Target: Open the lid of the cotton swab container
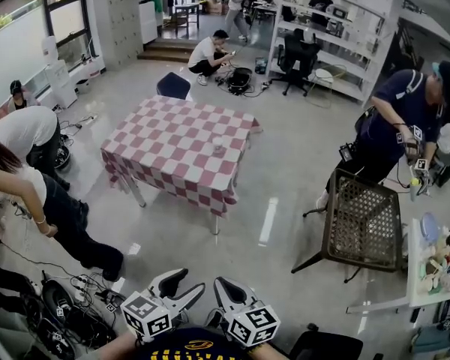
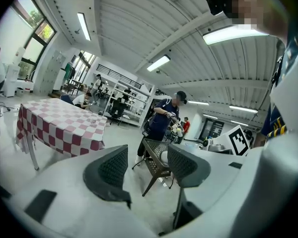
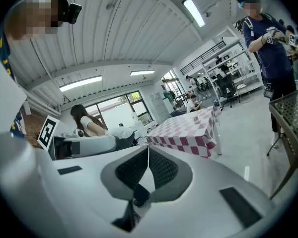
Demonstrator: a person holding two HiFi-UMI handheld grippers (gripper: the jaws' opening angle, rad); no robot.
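A small clear container (image 1: 218, 145) stands near the middle of the red-and-white checked table (image 1: 172, 137), far across the floor from me. It is too small to make out its lid. Both grippers are held low and close to my body, well away from the table. My left gripper (image 1: 186, 283) (image 2: 148, 162) is open, and only the floor and a mesh stand show between its fingers. My right gripper (image 1: 226, 289) (image 3: 148, 162) is shut with its pads together and nothing between them. The checked table (image 3: 188, 130) also shows ahead in the right gripper view.
A dark wire-mesh stand (image 1: 364, 220) is on the floor at the right, with a standing person (image 1: 405, 118) behind it. A white side table (image 1: 435, 265) with small items is at the far right. People (image 1: 30, 193) and floor cables (image 1: 67, 306) are at the left.
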